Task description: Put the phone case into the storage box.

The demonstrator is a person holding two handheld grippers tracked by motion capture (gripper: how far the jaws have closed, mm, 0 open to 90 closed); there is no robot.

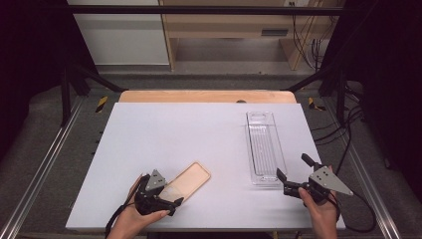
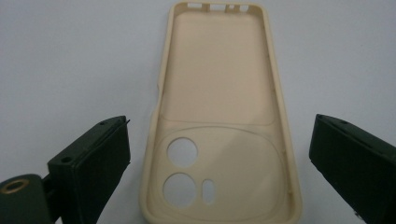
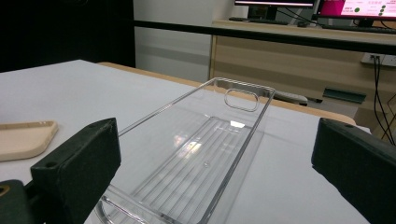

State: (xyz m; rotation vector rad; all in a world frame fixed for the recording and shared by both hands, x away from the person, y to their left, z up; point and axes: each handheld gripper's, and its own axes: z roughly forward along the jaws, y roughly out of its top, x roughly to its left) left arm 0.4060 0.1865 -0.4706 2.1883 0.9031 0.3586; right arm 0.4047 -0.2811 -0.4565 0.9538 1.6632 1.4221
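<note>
High view: beige soft-plastic phone case [image 1: 188, 180] lies flat, inside up, on the white tabletop [image 1: 164, 134] at near left. Its long axis runs diagonally, from near-left up to far-right. Left claw [image 1: 175, 201] sits at the case's near-left end, touching or just over it; cannot tell which from here. Left gripper view: jaws stand wide apart, gripping nothing, and the case's camera-cutout end [image 2: 189, 175] lies between them, with the case running straight away along the claw's line of sight. So the case is dead ahead of the left claw and lengthwise to it; the jaws straddle its short width, one long edge facing each jaw. Closing would likely pinch it across the width.

Right claw [image 1: 292, 173], also wide open and empty, sits just at the near end of the clear ribbed rectangular plastic tray [image 1: 263, 144], whose long axis runs near to far at right. Case and tray are well apart. The left hand is clearly the nearer one to the case; the right is nearer the tray.
</note>
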